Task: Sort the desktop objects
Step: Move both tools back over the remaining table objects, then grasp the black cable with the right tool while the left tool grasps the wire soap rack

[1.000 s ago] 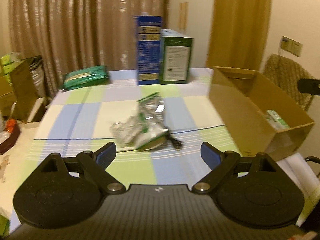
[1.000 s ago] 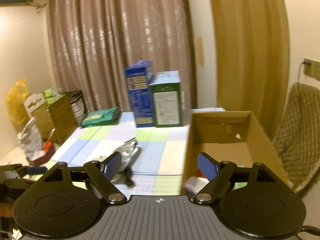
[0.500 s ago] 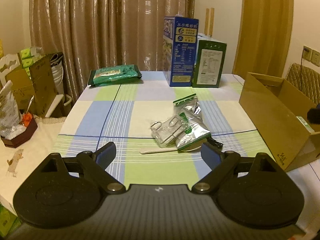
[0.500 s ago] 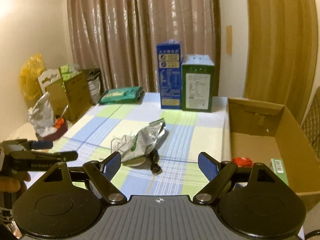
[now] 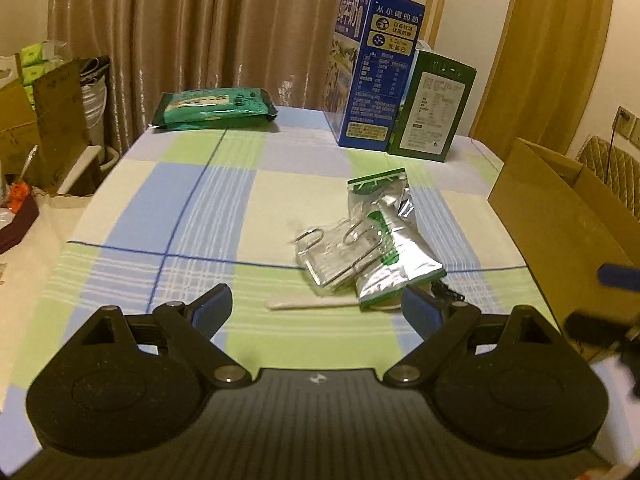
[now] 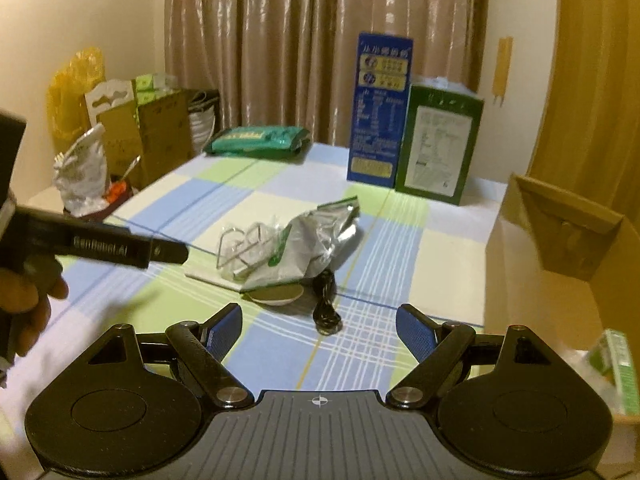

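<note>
Left gripper (image 5: 317, 307) hovering low over the near part of a checked tablecloth (image 5: 176, 200), blue-padded jaws spread wide with nothing between them. Right gripper (image 6: 319, 327) likewise above the cloth, jaws wide apart and empty.

Mid-table, a small heap of clutter: a crumpled silver foil pouch (image 5: 390, 236) with green trim, lying partly over a clear packet of metal clips (image 5: 336, 252). Under the pouch's near end, a pale flat spoon (image 5: 312, 302), handle stretching left across the cloth, bowl mostly hidden in the left wrist view but visible as an oval in the right wrist view (image 6: 276, 294). Just beside the pouch on its right, a coiled black cable (image 6: 326, 300). Heap just ahead of both grippers, not touched by either.

At the table's right edge, an open cardboard box (image 5: 560, 216), with a green-and-white packet (image 6: 616, 364) inside its near end. At the far edge, a tall blue milk carton (image 5: 372, 76) standing upright, touching or just beside a shorter green carton (image 5: 434, 108) on its right. Far left corner, a flat green wipes pack (image 5: 212, 108).

Seen from the right wrist, a hand (image 6: 24, 304) at the left border gripping the black body of the other gripper. Behind the table, brown curtains (image 5: 200, 28); left of it, cardboard boxes and bags (image 6: 132, 128) on the floor.
</note>
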Demonstrator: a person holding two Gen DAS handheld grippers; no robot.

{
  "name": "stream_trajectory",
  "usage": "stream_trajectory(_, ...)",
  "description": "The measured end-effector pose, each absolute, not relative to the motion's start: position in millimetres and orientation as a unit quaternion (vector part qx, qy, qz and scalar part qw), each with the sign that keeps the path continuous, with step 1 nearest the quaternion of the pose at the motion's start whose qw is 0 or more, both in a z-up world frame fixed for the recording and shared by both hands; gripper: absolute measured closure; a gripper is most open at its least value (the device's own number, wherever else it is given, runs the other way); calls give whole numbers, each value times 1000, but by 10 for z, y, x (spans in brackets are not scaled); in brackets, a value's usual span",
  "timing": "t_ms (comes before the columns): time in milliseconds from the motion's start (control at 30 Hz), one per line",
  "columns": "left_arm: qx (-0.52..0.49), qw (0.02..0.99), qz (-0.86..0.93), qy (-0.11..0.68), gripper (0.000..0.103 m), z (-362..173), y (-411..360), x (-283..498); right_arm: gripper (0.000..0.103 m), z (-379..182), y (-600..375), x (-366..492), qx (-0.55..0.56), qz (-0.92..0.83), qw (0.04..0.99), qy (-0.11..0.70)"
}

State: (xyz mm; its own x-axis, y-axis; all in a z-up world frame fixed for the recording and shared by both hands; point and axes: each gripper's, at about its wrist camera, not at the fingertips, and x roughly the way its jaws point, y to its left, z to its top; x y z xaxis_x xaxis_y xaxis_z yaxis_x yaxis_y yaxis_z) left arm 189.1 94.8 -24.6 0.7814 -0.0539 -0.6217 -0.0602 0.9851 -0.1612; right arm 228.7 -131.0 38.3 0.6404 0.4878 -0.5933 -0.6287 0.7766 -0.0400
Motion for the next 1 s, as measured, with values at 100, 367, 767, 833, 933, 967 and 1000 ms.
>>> stream_trajectory(100,-104,936,0,338,11,-324,936,2063,22,213,-1229,2425,-132,314,894,290)
stream_trajectory(367,-156,921,-7,357,11,-568,967,2477,22,-125,-1127,2793,-144,312,891,296)
stream_trajectory(767,-196,913,7,357,11,-749,947,2793,42,-439,-968,3136,-166,333,875,309)
stream_trajectory(833,-197,913,6,357,11,-779,931,2829,49,-472,-941,3169,-165,337,873,312)
stream_trajectory(933,-203,910,9,360,11,-820,932,2866,53,-506,-912,3212,-157,339,873,314)
stream_trajectory(967,-206,909,10,362,11,-831,935,2876,54,-510,-906,3225,-154,339,873,316)
stream_trajectory(1000,-209,908,11,362,11,-839,937,2887,59,-509,-897,3237,-150,338,873,318)
